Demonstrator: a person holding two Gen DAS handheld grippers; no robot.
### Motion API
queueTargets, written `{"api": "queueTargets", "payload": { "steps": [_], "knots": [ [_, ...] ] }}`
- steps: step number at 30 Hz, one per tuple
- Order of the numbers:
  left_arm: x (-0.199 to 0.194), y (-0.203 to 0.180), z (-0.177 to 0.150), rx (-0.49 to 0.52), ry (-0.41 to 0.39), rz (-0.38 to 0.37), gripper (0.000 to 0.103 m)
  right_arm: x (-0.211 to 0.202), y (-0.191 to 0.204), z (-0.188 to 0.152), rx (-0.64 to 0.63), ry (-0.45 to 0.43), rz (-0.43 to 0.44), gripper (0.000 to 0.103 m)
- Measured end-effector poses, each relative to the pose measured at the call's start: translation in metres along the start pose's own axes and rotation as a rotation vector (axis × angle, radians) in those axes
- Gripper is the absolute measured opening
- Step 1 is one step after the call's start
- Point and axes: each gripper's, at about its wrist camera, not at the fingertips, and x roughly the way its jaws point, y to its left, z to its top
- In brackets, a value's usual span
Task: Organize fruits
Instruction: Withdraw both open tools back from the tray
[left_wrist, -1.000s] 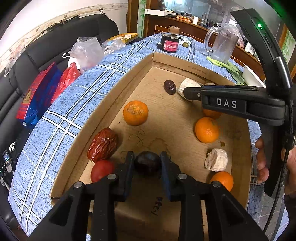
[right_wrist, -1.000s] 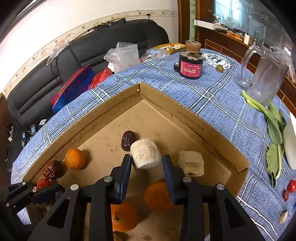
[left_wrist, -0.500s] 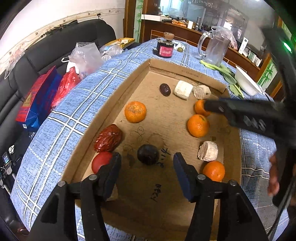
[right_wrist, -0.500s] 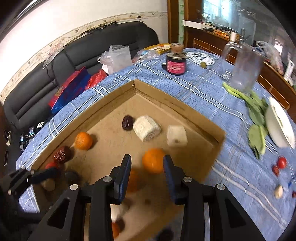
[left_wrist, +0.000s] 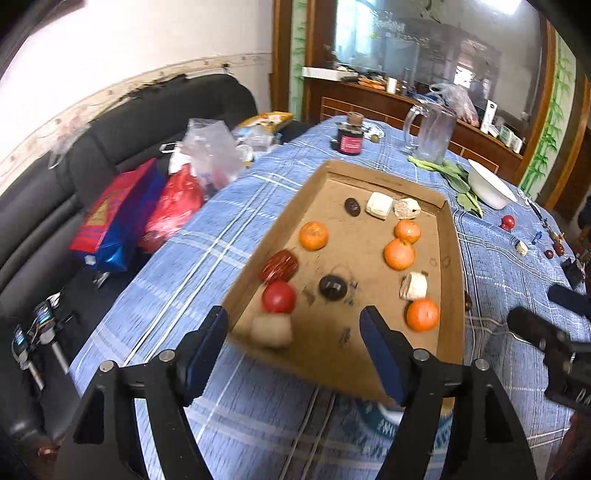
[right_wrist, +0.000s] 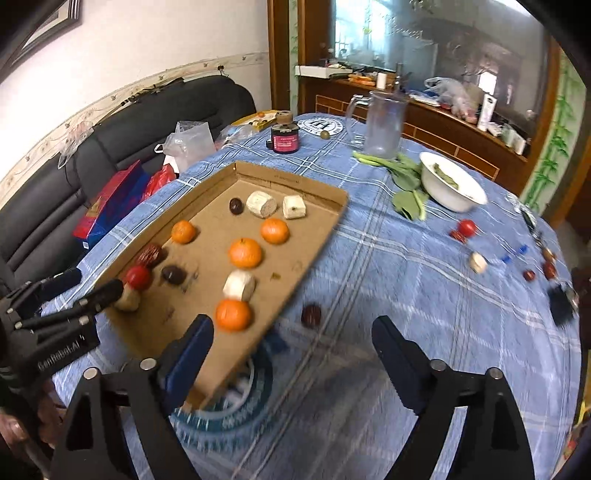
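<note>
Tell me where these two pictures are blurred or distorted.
Left wrist view: fisheye bends the room's edges; motion blur smears the sofa bags and the tray's near end. Right wrist view: same bending; blur is heaviest on the cloth near the right gripper; the jug looks soft.

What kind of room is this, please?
Most likely a home living or dining room: a black sofa beside a table with a blue checked tablecloth, and a wooden sideboard behind it.
</note>
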Motion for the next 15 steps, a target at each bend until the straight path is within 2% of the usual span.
{"api": "queueTargets", "payload": {
  "steps": [2, 4, 6, 8, 12, 15],
  "knots": [
    [-0.012, 0.001, -0.009, -0.02, -0.002, 0.023, 0.082, -0.009, 0.004, -0.015, 0.015, 0.01, 0.005, 0.091],
    [-0.022, 0.0, -0.018, -0.018, 0.001, 0.032, 0.084, -0.017, 0.007, -0.028, 0.027, 0.015, 0.007, 0.091],
    [-0.031, -0.002, -0.026, 0.02, -0.016, 0.051, 0.086, -0.022, 0.011, -0.038, 0.039, 0.008, -0.003, 0.091],
    [-0.038, -0.004, -0.031, 0.069, -0.044, 0.062, 0.094, -0.028, 0.013, -0.044, 0.051, 0.006, -0.025, 0.091],
    [-0.041, 0.0, -0.034, 0.134, -0.06, 0.055, 0.094, -0.041, 0.016, -0.05, 0.058, -0.041, -0.108, 0.093],
    [-0.043, 0.004, -0.036, 0.19, -0.067, 0.034, 0.094, -0.045, 0.019, -0.051, 0.086, -0.034, -0.117, 0.093]
  ]
}}
